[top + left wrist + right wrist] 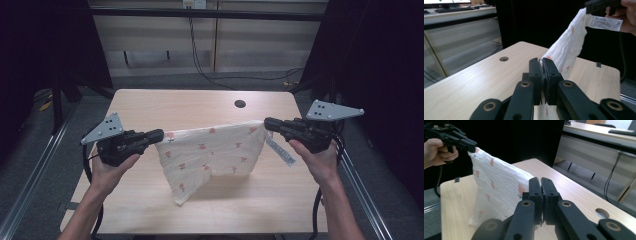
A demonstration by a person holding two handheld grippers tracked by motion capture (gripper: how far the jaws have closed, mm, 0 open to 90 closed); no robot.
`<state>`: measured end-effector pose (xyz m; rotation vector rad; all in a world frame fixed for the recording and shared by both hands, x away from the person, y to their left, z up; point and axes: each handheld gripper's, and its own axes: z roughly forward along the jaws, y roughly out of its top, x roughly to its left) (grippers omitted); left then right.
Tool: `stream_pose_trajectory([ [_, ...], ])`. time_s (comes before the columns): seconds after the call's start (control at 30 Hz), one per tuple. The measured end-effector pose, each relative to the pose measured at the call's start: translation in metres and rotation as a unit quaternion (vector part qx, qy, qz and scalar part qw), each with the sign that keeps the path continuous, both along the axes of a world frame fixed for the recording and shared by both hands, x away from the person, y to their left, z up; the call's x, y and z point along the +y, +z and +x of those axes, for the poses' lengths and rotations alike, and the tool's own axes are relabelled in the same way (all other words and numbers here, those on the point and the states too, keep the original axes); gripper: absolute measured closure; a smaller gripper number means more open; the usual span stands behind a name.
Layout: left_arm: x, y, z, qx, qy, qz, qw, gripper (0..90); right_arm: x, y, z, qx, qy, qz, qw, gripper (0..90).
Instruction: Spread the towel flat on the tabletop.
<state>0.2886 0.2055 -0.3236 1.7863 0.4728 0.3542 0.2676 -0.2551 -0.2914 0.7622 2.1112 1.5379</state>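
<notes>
Cloth: one white crinkled cotton cloth printed with small red-pink flowers (212, 152); I hold it stretched in the air between my two grippers, above the middle of the table, its lowest corner hanging down to the tabletop on my left side.
Cloth corners: two of them are in my grip, one per gripper; the top edge sags a little between them.
Label: one white printed care label (280, 150), sewn at the corner by my right gripper, dangling below that gripper.
Left gripper: one black two-jaw gripper with a grey three-cornered plate (159, 134); its fingers are pressed together on the left top corner of the cloth, which shows white between the pads in the left gripper view.
Right gripper: one black two-jaw gripper with the same kind of plate (268, 123); its fingers are clamped on the right top corner, beside the label.
Hands: two, my left hand (111, 165) and my right hand (320, 157), each wrapped around a gripper handle from below.
Table: one light wooden table (150, 105).
Table hole: one round dark cable hole (240, 104), near the far edge, well apart from the cloth.
Cables: one black cable trailing from each gripper.
</notes>
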Motion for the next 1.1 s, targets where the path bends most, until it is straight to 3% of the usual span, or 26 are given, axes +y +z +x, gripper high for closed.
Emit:
stream_pose_trajectory([
  [0.2, 0.008, 0.009, -0.018, -0.010, -0.011, -0.010, 0.9998, 86.7, 0.001, 0.010, -0.026, -0.014, 0.021, -0.001, 0.9997, 87.7],
  [0.27, 0.009, 0.010, -0.025, -0.002, -0.008, -0.009, 0.9999, 86.7, 0.000, 0.013, -0.035, -0.017, 0.032, 0.006, 0.9993, 87.7],
  [0.33, 0.009, 0.012, -0.034, -0.006, -0.011, 0.003, 0.9999, 86.7, 0.001, 0.015, -0.043, -0.019, 0.036, 0.006, 0.9991, 87.7],
  [0.5, 0.012, 0.015, -0.041, 0.001, -0.016, -0.013, 0.9998, 86.7, 0.001, 0.017, -0.058, -0.022, 0.045, 0.002, 0.9987, 87.7],
  [0.63, 0.005, 0.008, -0.034, 0.002, -0.011, 0.004, 0.9999, 86.7, -0.003, 0.009, -0.056, -0.013, 0.037, 0.001, 0.9992, 87.6],
  [0.83, -0.003, -0.022, -0.007, 0.048, -0.008, 0.024, 0.9985, 86.7, -0.006, -0.018, -0.040, 0.024, 0.024, -0.013, 0.9993, 87.6],
  [1.1, -0.013, -0.038, 0.009, 0.063, 0.000, 0.045, 0.9970, 86.6, -0.011, -0.041, -0.018, 0.054, 0.011, -0.008, 0.9985, 87.6],
])
